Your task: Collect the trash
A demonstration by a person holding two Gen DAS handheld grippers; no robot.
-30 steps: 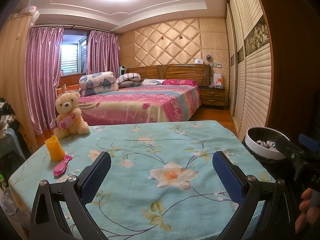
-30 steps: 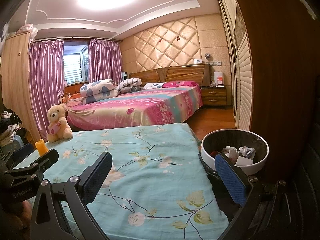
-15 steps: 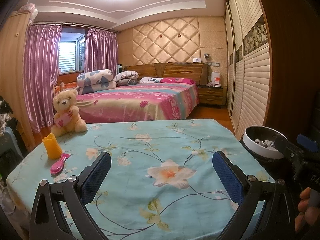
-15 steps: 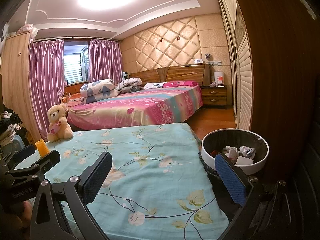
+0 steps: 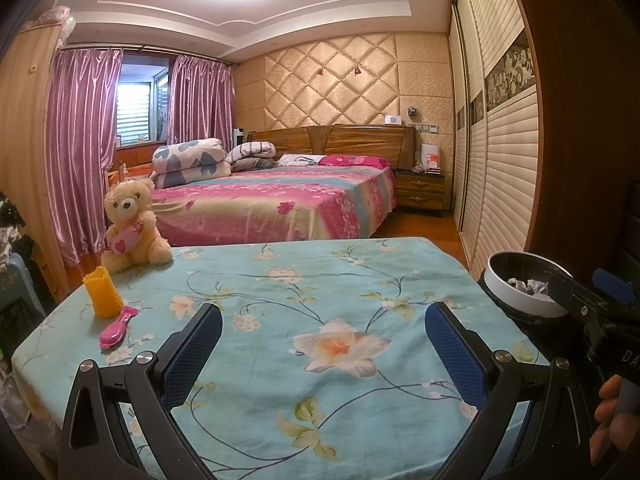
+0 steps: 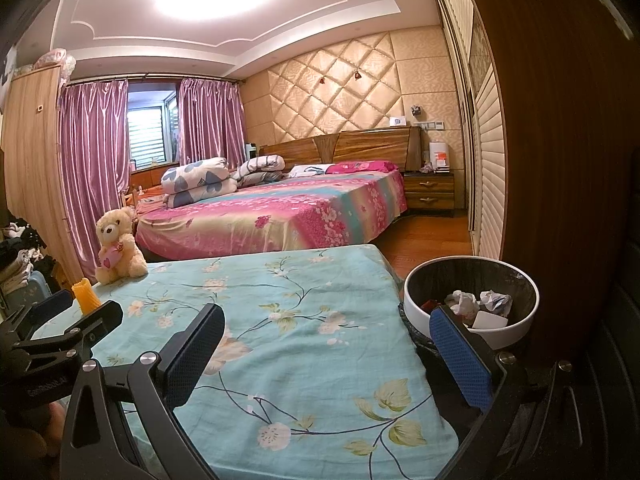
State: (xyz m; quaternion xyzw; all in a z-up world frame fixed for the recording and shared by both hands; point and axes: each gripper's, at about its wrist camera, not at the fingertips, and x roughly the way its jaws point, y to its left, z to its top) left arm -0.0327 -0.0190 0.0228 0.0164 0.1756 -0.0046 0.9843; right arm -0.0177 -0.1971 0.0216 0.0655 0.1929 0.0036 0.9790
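A round bin with a white rim (image 6: 416,312) stands off the table's right edge and holds crumpled paper trash (image 6: 464,302); it also shows in the left wrist view (image 5: 520,302). My left gripper (image 5: 322,344) is open and empty above the near part of the floral blue tablecloth (image 5: 320,280). My right gripper (image 6: 326,346) is open and empty over the table's right side, its right finger beside the bin. No loose trash shows on the table.
A teddy bear (image 5: 130,226), a yellow cup (image 5: 103,292) and a pink hairbrush (image 5: 118,328) sit on the table's left side. A bed (image 5: 276,200) lies beyond. A wardrobe with slatted doors (image 5: 504,168) lines the right wall.
The left wrist view has shifted slightly, with the table sitting a little lower and nearer. The right gripper has hardly moved. Both stay open and empty.
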